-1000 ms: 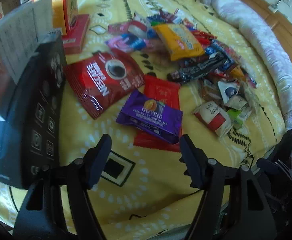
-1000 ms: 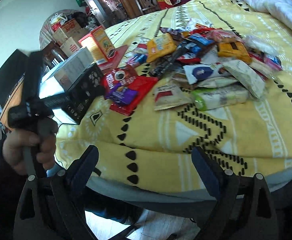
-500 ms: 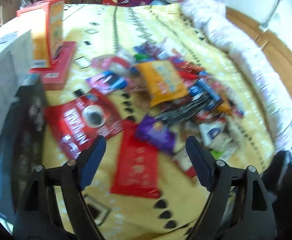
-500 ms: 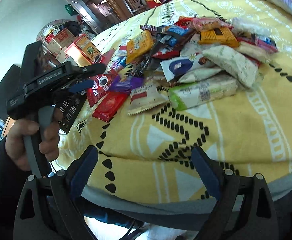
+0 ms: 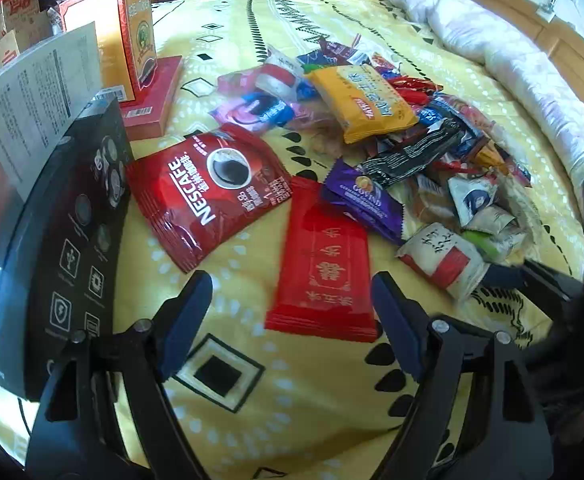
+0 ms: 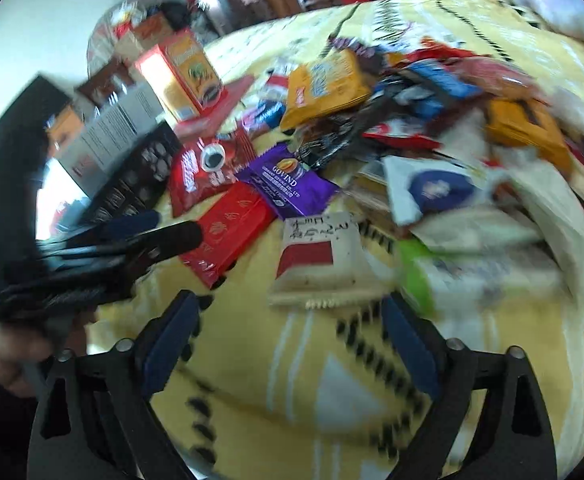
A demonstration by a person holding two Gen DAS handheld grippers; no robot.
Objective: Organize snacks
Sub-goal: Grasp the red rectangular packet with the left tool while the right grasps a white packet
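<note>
Both the left gripper (image 5: 292,312) and right gripper (image 6: 288,332) are held wide open and empty above the yellow patterned bedspread (image 5: 311,392); the right gripper's jaws have just been closing slightly.

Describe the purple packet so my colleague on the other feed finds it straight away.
Start at the yellow bedspread and find the big red Nescafe pouch near the black box. Just right of it, at the near edge of the snack heap, the purple packet lies partly on a flat red packet. It is the only purple wrapper there, printed GOVIND in pale letters.
</note>
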